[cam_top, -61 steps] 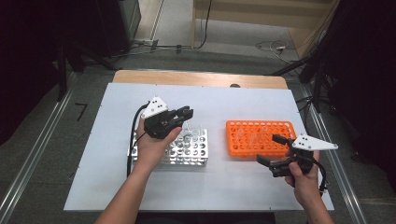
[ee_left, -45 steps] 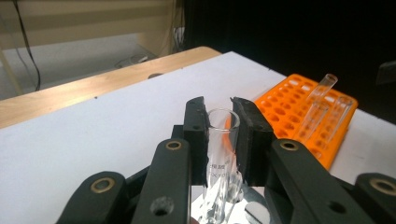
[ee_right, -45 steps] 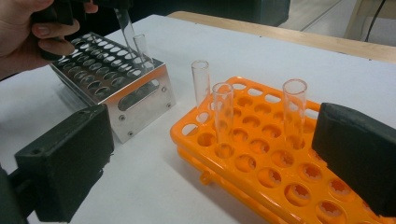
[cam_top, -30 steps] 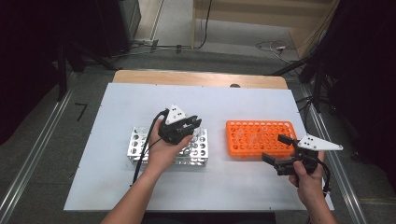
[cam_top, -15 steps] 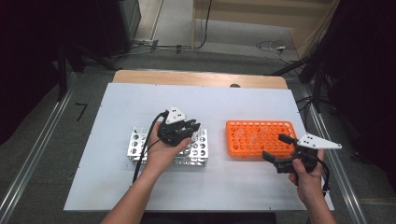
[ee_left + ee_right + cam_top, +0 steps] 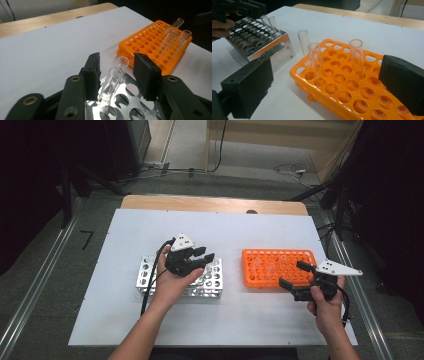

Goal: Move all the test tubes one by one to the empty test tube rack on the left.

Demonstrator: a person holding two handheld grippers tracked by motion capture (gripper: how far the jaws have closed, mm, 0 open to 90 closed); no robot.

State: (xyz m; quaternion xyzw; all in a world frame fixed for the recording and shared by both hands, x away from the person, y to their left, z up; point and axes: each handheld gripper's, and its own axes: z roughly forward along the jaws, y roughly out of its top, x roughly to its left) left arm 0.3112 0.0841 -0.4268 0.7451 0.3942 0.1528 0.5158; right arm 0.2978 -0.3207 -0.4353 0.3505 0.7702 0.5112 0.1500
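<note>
In the high view, the left gripper (image 6: 200, 256) was held over the metal tube rack (image 6: 145, 272), its jaws pointing toward 2 o'clock; the right gripper (image 6: 295, 276) was parked at the 5 o'clock corner of the orange tube rack (image 6: 272, 256).

In the left gripper view, two glass test tubes (image 6: 113, 78) stood near upright between the open, empty jaws, untouched (the nearer one closer to the left pad).

In the right gripper view, wide-open jaws framed three tubes (image 6: 315, 62), nothing held.

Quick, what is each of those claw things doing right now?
Left gripper: open, jaws either side of two test tubes in the metal rack.
Right gripper: open, holding nothing.
</note>
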